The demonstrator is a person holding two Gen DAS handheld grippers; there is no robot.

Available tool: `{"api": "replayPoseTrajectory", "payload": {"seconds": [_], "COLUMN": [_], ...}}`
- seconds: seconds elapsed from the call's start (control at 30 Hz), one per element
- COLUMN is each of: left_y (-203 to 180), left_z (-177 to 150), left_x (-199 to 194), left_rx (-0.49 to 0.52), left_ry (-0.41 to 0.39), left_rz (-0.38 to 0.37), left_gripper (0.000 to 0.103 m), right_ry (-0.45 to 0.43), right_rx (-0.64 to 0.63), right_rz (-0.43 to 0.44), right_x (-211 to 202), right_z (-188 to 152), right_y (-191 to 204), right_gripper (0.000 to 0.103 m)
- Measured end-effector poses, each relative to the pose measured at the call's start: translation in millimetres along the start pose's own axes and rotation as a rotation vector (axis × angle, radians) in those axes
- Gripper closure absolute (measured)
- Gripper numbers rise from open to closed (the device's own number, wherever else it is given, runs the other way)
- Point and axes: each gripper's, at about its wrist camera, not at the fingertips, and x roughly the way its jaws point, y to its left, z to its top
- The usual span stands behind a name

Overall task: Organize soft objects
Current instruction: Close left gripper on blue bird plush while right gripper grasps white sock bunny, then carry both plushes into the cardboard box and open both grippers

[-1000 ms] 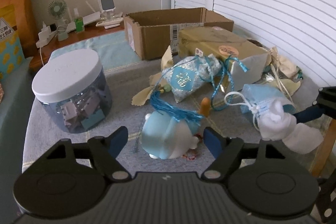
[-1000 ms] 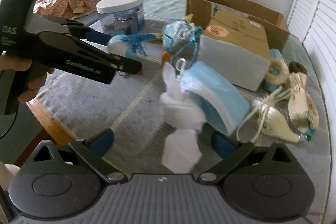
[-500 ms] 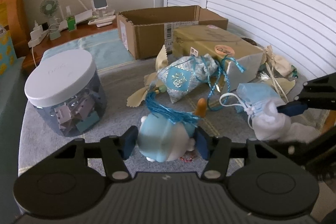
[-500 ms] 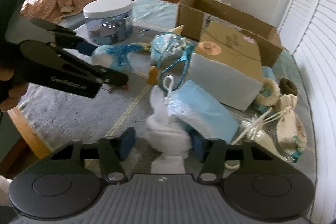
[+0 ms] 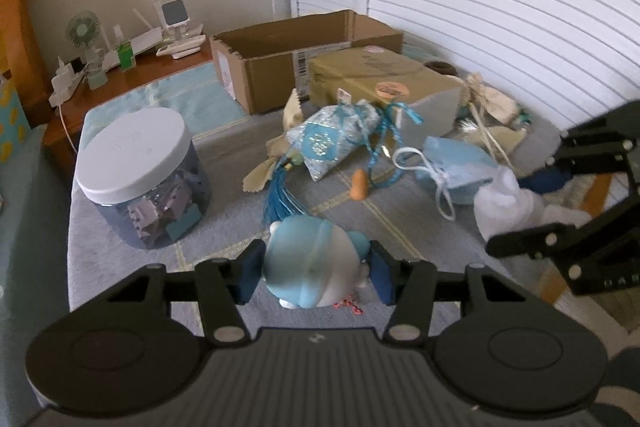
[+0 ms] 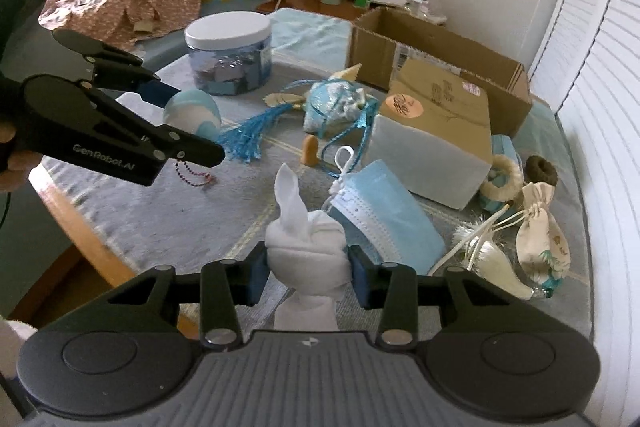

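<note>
The left tongs (image 5: 312, 269) pinch a rounded blue-and-white plush toy (image 5: 310, 265); the right tongs (image 6: 306, 273) clamp a knotted white cloth bundle (image 6: 306, 259) (soft, crumpled) above the grey woven tabletop (image 6: 168, 219).

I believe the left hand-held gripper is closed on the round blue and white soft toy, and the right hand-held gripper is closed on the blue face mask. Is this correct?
Not entirely. The left hand-held gripper is closed on the round blue and white soft toy, but the right hand-held gripper is closed on the white knotted cloth bundle, not the blue face mask, which lies on the table beside it. The right wrist view shows this.
</note>
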Motion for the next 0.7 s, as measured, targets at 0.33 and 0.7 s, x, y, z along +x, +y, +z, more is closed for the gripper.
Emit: {"api": "replayPoseTrajectory", "payload": {"seconds": [0.33,0.7], "left_y": [-12,2], "left_z": [14,96], "left_x": [-28,-10], "left_rx": [0.045,0.061], "left_ry": [-0.023,-0.131], "left_rz": [-0.052,-0.064], "left_gripper": [0.049,0.049], "right_ry": [-0.07,-0.157], "right_rx": [-0.008,0.062], "right_rz": [-0.042,-0.116], "right_x": [-29,-29], "right_z": [9,44], "right_y": [-4,-41], "right_gripper": [0.056,0.056]}}
